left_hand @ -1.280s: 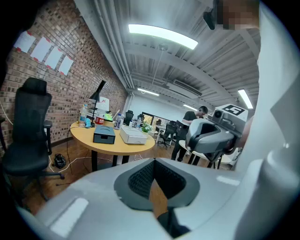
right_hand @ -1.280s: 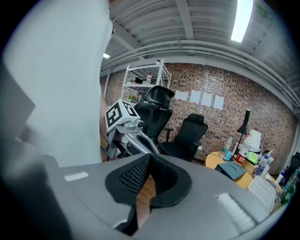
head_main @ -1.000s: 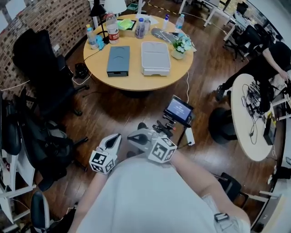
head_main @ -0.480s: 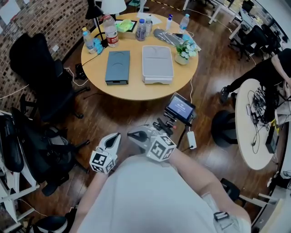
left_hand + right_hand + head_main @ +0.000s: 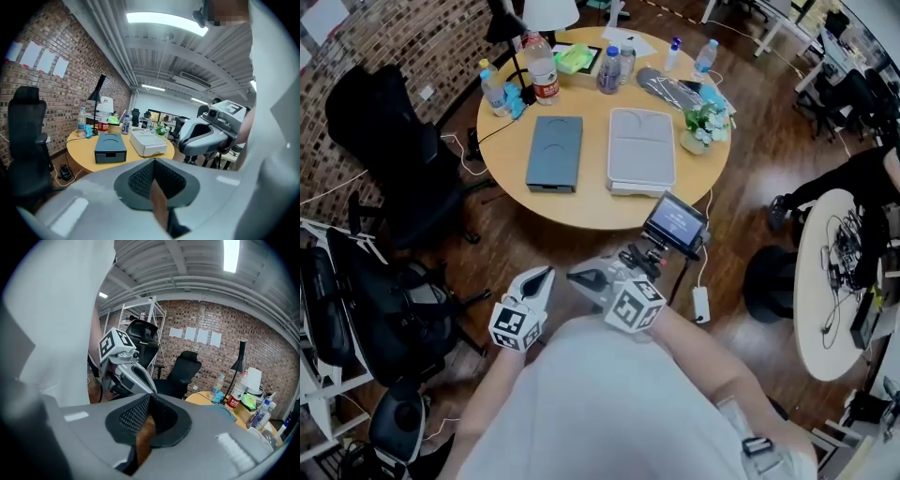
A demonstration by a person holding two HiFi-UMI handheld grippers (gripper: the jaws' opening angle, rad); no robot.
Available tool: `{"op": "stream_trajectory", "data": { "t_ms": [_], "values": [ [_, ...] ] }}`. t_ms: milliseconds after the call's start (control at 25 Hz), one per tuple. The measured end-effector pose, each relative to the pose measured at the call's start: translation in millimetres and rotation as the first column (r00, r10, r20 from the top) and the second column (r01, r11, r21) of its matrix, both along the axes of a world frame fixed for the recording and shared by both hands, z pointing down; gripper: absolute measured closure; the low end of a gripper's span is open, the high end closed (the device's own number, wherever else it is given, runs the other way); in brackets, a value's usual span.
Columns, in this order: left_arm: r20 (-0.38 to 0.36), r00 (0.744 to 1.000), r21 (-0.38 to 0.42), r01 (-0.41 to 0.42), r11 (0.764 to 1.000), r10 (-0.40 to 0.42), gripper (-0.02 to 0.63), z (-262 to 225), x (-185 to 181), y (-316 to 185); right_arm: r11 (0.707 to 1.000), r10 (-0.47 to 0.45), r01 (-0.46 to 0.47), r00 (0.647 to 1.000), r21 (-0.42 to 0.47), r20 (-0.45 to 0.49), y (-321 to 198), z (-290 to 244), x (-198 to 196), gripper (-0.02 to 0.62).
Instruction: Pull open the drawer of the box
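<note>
A dark blue-grey box (image 5: 554, 153) lies on the round wooden table (image 5: 581, 208), its drawer front facing me. In the left gripper view the same box (image 5: 110, 148) shows a slot handle on that front. Beside it lies a light grey box (image 5: 641, 150). My left gripper (image 5: 546, 273) and right gripper (image 5: 575, 277) hang close to my body, side by side, well short of the table. Both are shut with nothing between the jaws, as the left gripper view (image 5: 154, 161) and the right gripper view (image 5: 149, 397) show.
Bottles (image 5: 543, 67), a black lamp (image 5: 508, 28) and a small plant (image 5: 705, 122) stand at the table's far side. A small screen on a stand (image 5: 675, 221) rises between me and the table. Black office chairs (image 5: 389, 141) stand left. A person (image 5: 862, 178) sits at a white table right.
The table and boxes have slid lower and nearer in the head view. Both grippers keep their place in front of my body, still shut.
</note>
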State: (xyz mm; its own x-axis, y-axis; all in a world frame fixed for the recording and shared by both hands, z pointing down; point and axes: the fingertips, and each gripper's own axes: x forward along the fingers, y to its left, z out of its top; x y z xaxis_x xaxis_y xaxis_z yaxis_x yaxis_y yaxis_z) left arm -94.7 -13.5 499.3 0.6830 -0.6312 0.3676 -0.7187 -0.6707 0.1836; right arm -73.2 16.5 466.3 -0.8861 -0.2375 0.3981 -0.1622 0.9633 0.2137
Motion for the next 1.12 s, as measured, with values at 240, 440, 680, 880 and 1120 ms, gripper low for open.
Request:
{"op": "stream_trajectory", "data": {
  "t_ms": [240,440,680,880,1120],
  "values": [
    [0.029,1.0,-0.026,0.003,1.0,-0.003,0.6,8,23,-36,1.0,0.009,-0.009,1.0,-0.029,0.014,-40,6,24,0.588],
    [0.069,0.996,-0.022,0.049,0.999,-0.047,0.6,5,24,-66,0.998,0.011,-0.01,1.0,-0.054,0.02,-71,14,35,0.588],
    [0.217,0.975,-0.008,0.049,0.999,-0.046,0.6,28,19,-85,0.998,-0.014,0.015,1.0,-0.062,0.013,-96,20,43,0.588],
    [0.291,0.955,0.002,0.057,0.998,-0.055,0.6,38,18,-96,0.996,-0.026,0.027,1.0,-0.09,0.012,-111,26,50,0.588],
    [0.417,0.906,0.007,0.08,0.997,-0.075,0.6,61,9,-96,0.994,-0.016,0.017,1.0,-0.105,0.011,-124,30,54,0.588]
  ]
}}
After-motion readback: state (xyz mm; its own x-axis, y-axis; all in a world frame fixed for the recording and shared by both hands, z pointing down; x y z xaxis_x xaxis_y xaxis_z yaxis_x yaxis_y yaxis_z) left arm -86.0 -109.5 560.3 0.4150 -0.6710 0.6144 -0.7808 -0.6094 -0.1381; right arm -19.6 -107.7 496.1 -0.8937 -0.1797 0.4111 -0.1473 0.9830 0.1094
